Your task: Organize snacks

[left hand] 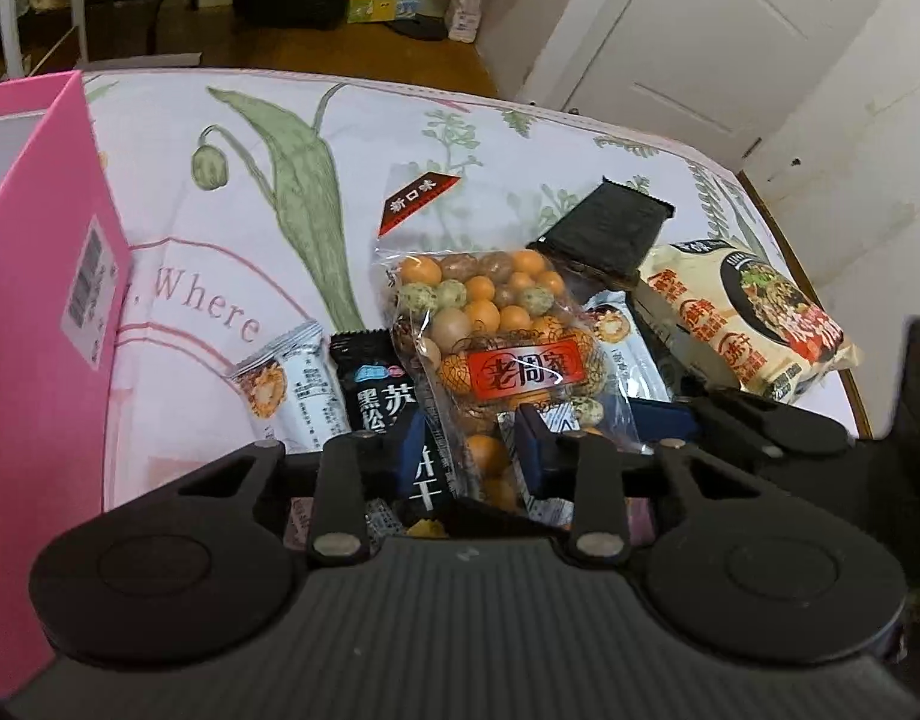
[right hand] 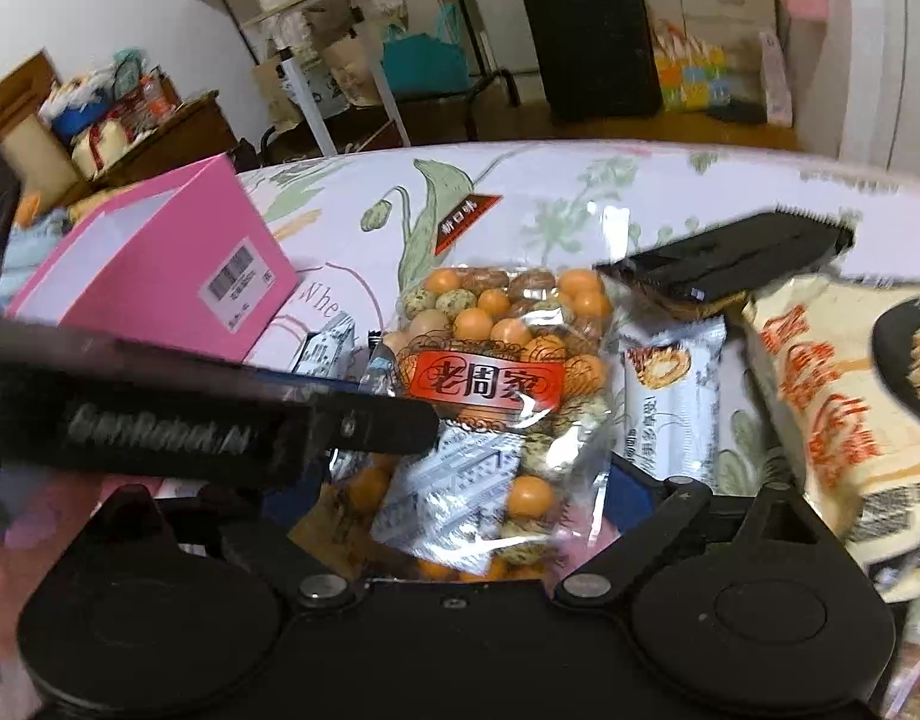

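A clear bag of orange and green coated nuts (left hand: pixel 490 324) with a red label lies on a pile of snacks on the floral table. My left gripper (left hand: pixel 469 450) is open, its blue pads on either side of the bag's near end. The bag also shows in the right wrist view (right hand: pixel 502 372). My right gripper (right hand: pixel 466 498) is open just behind it, and the left gripper's black body (right hand: pixel 219 420) crosses in front. A black truffle packet (left hand: pixel 381 396), white cracker packets (left hand: pixel 291 390), a dark wafer pack (left hand: pixel 610 228) and a noodle packet (left hand: pixel 748 324) lie around.
An open pink box (left hand: pixel 45 276) stands at the left, also in the right wrist view (right hand: pixel 159 276). The table's right edge (left hand: pixel 820 300) is near a white door. Behind the table are a black suitcase (right hand: pixel 592 36), shelves and bags.
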